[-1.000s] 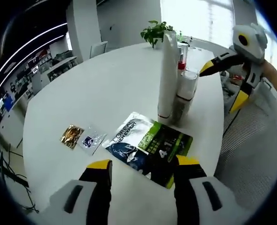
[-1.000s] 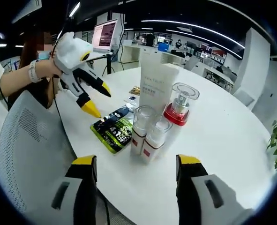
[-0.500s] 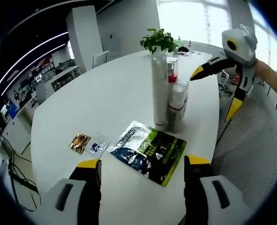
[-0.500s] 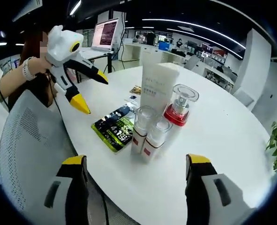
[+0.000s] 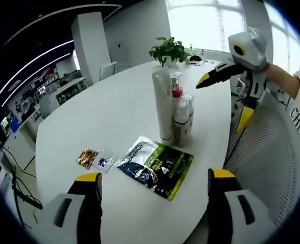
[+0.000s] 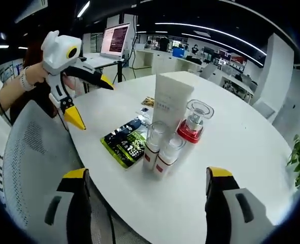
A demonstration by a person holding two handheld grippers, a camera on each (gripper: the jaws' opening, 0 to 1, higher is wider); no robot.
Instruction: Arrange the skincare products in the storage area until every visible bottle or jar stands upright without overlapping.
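Observation:
Several skincare items stand upright in a tight cluster on the round white table (image 5: 89,112): a tall white tube (image 5: 163,109) (image 6: 170,104), a red-collared pump bottle (image 5: 176,92) (image 6: 194,125) and two small clear-capped bottles (image 5: 182,116) (image 6: 159,150). A green and black sachet (image 5: 156,165) (image 6: 125,141) lies flat beside them. My left gripper (image 5: 155,176) (image 6: 91,101) is open, held back from the cluster over the table's edge. My right gripper (image 6: 147,173) (image 5: 223,99) is open too, on the opposite side, with nothing between its jaws.
Two small sachets, one gold (image 5: 88,157) and one clear with blue print (image 5: 105,161), lie left of the big sachet. A potted plant (image 5: 169,50) stands at the far edge. A mesh chair (image 6: 23,162) sits near the table; a person's hand (image 6: 29,76) holds the left gripper.
Both grippers have drawn back from the bottles, which look smaller now, and their jaws stand a little wider. The bottles and sachets have not moved.

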